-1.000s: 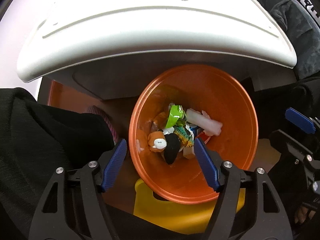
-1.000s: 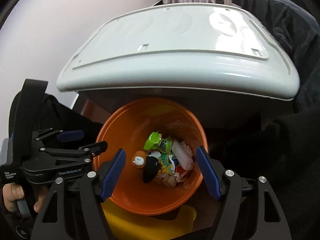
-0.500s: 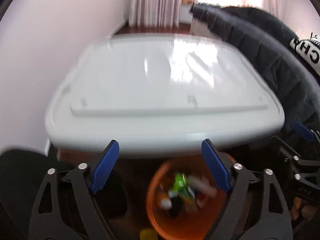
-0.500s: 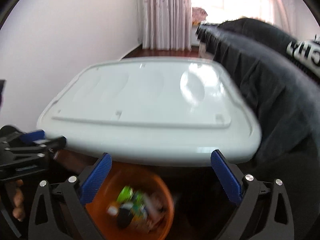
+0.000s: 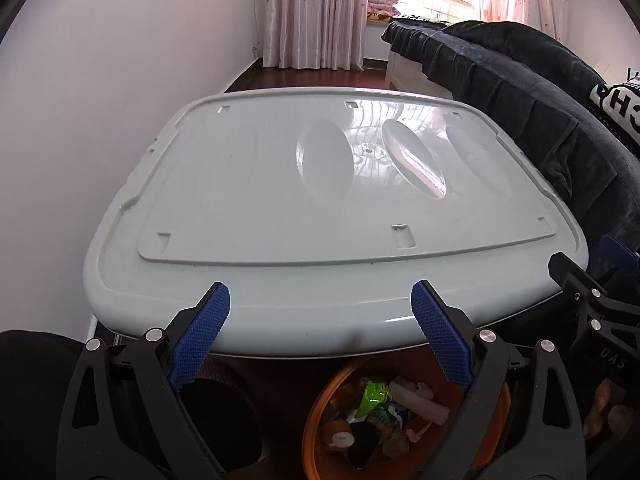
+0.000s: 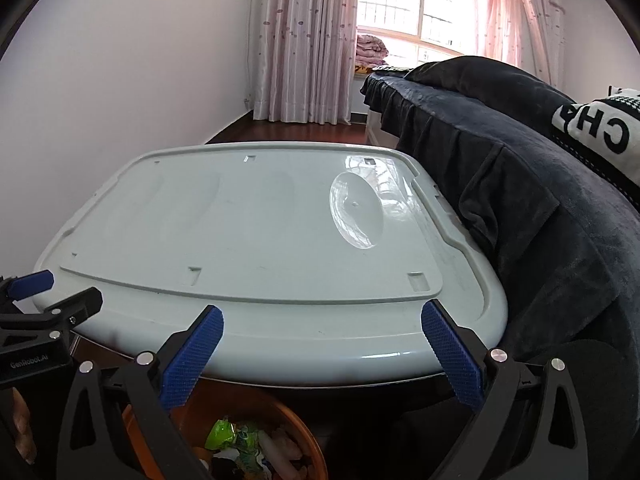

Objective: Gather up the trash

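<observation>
An orange bin [image 5: 316,436] stands on the floor under the near edge of a white plastic table [image 5: 320,200]. It holds mixed trash [image 5: 380,408]: a green wrapper, white scraps, a dark piece. The bin also shows in the right wrist view [image 6: 312,444] with the trash [image 6: 248,448] inside. My left gripper [image 5: 320,336] is open and empty, raised above the bin at the table's edge. My right gripper [image 6: 320,352] is open and empty, held at the same edge to the right. The table top is bare.
A dark blue blanket-covered sofa [image 6: 520,184] runs along the table's right side. A white wall [image 6: 120,80] is at the left. Pink curtains [image 6: 304,40] and a window are at the back, with wooden floor [image 5: 312,78] beyond the table.
Both grippers have risen and tilted up from looking down into the bin to looking across the table top. The bin has dropped to the bottom of both views.
</observation>
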`<state>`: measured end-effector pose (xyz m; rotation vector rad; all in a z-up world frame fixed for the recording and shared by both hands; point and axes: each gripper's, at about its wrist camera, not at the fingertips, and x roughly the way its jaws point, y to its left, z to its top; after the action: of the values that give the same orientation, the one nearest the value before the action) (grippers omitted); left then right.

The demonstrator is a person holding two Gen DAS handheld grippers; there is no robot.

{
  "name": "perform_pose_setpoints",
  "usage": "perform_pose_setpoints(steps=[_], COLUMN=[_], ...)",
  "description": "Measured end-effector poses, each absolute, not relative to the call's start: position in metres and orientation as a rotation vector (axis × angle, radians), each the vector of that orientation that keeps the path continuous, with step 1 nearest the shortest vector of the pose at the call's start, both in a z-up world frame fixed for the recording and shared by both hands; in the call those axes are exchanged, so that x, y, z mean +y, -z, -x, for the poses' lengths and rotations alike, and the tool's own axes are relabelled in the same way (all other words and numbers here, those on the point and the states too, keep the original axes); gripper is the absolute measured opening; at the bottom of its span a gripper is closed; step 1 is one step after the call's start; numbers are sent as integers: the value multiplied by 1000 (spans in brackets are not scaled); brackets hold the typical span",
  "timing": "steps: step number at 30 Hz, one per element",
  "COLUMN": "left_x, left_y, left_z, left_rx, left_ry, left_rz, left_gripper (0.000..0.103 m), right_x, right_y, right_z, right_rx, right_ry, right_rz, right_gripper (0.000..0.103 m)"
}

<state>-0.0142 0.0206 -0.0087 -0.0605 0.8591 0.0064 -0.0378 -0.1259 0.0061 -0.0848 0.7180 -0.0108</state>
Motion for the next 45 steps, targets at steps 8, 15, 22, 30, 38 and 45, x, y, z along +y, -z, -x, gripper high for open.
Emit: perform_pose_setpoints(steps=[8, 15, 22, 30, 38, 45], left_x=[24, 23, 25, 28, 34, 29], left_y=[9, 9, 9, 10, 12, 17], left_z=[16, 16, 15, 15, 14, 15], left_rx=[860, 859, 857, 858, 872, 886], left_ry=[-21, -26, -36, -45, -51, -29], left_rz=[64, 53, 64, 69, 92, 82], left_gripper=[90, 90, 90, 90, 93, 93], right_x=[-122, -120, -121, -121, -123, -124], right_y=[-4, -4, -3, -3, -1, -1], right_z=[40, 41, 41, 40, 40, 39], right_rx=[716, 716, 720, 723, 734, 740], right_ry=[14, 15, 20, 23, 25, 29], right_rz=[101, 108, 100, 100, 105, 105], right_gripper=[98, 98, 98, 98, 98, 98])
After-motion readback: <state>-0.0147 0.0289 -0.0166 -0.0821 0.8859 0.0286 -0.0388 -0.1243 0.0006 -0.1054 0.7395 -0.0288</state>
